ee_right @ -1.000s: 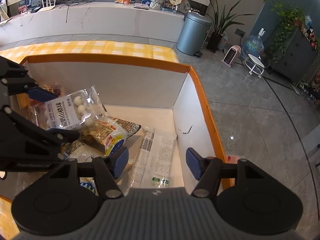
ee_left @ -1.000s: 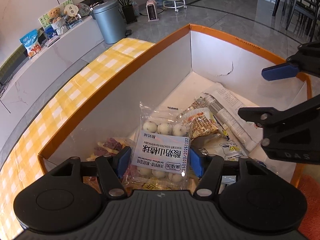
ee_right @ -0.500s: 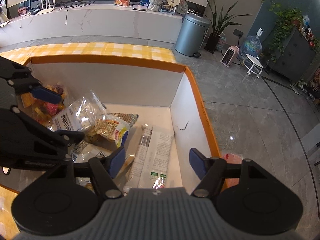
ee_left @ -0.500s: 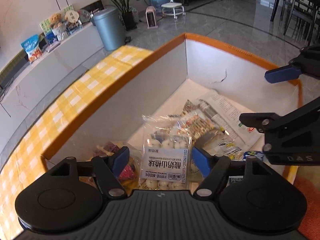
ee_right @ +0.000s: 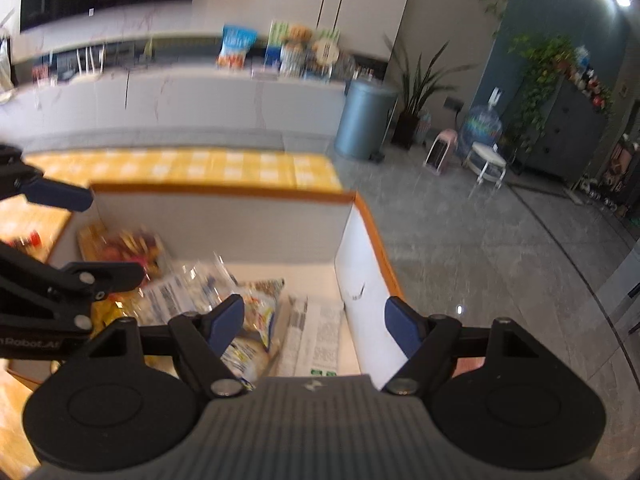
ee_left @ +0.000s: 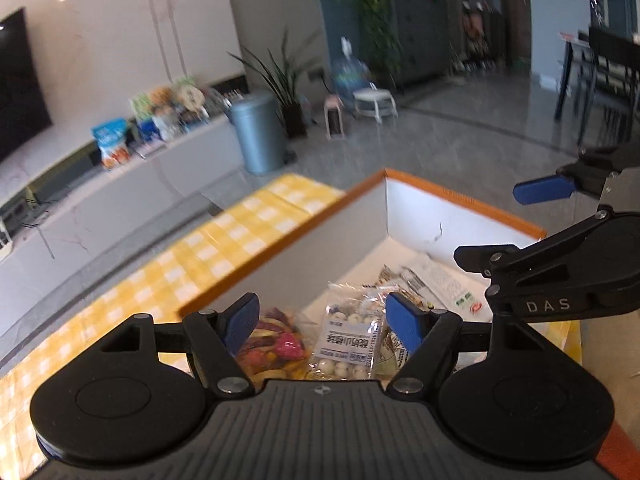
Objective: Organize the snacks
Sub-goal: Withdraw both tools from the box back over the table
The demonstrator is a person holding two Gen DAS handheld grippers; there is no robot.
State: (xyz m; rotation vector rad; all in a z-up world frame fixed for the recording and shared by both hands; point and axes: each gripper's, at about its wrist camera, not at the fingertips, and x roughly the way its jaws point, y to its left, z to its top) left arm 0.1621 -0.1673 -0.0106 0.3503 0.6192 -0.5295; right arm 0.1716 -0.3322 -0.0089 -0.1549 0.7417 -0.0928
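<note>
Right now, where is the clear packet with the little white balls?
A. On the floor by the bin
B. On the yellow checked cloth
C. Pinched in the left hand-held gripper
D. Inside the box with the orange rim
D: the clear packet of white balls lies among other snack bags inside the orange-rimmed box, while the left hand-held gripper is above it with blue pads spread apart, clear of the wrapper.

- The left wrist view is being aimed down and forward between its own fingers, from just above the box [ee_left: 404,216].
- The right wrist view is being aimed likewise over the box [ee_right: 360,256], nearer its right wall.
- The box, the bin [ee_left: 258,136] [ee_right: 366,120] and each opposite gripper are being shared by both views.
</note>
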